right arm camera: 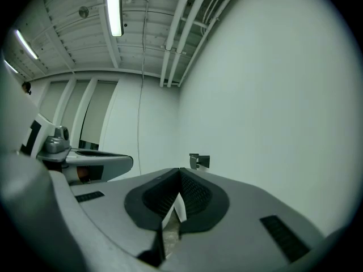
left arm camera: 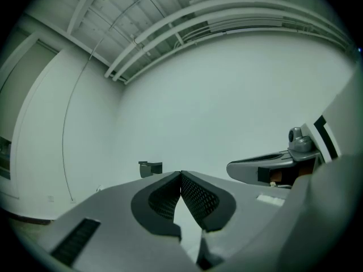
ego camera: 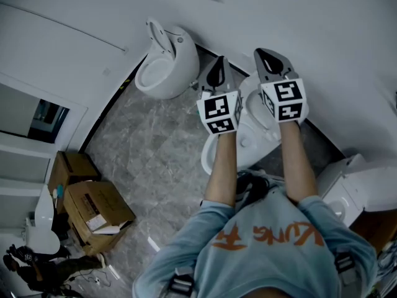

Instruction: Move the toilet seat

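Looking down past my own arms first: both are stretched out in front of me. The left gripper point(ego camera: 218, 67) and right gripper point(ego camera: 268, 59) sit side by side, marker cubes nearly level with each other. Both have their jaws pressed together with nothing between them, and each gripper view shows the mesh pads meeting at the tip.

The toilet point(ego camera: 211, 154) is right underneath. I think the toilet seat point(ego camera: 252, 107) is the white oval peeking out between the two cubes. My arms and the cubes cover most of it, so I can't tell if it's up or down.

Here's what worries me:

- Both grippers are aimed level at the wall, so neither gripper view shows the seat at all. Going down from here is basically blind, and I could clip the rim or the tank instead of catching the seat edge.
- Closed jaws can't pinch anything. If they don't get spread before reaching the seat, I'll only be poking it. It looks like smooth white plastic, so I'd guess it skids away or drops with a slam.
- The grippers are just beside each other, so swinging one inward could knock the other.

Further out there's a second white toilet point(ego camera: 350, 188) near my right elbow and another fixture point(ego camera: 164, 64) against the wall. A small dark bracket point(left arm camera: 150, 167) sits on the wall straight ahead, but I doubt that one's a problem.
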A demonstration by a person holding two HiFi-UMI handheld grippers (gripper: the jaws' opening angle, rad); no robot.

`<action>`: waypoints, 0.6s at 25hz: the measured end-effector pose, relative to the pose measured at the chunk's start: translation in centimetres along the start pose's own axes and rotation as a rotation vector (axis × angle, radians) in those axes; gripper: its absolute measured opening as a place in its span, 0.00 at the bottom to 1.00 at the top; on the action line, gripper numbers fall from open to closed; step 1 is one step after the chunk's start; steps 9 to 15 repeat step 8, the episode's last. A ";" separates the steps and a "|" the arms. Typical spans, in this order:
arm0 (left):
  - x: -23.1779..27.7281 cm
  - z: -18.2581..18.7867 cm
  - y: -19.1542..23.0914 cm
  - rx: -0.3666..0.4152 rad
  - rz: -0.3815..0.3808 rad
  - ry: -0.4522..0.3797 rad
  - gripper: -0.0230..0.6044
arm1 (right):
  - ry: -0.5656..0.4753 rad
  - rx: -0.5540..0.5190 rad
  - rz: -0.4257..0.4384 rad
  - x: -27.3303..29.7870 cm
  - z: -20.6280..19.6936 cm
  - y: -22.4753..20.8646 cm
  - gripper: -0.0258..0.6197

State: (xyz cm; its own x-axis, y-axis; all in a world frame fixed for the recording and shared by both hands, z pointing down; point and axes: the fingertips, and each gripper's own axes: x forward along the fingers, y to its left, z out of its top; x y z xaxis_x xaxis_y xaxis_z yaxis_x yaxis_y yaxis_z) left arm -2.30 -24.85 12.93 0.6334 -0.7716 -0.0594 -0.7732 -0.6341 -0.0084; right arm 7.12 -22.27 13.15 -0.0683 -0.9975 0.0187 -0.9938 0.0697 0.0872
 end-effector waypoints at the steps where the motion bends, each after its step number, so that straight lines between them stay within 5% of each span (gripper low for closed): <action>1: 0.0 0.0 -0.2 0.002 -0.002 0.000 0.04 | -0.002 -0.002 0.000 -0.1 0.0 -0.1 0.04; 15: -0.6 0.0 -0.7 -0.014 -0.004 -0.016 0.04 | 0.008 -0.001 0.014 -1.0 -0.2 0.4 0.04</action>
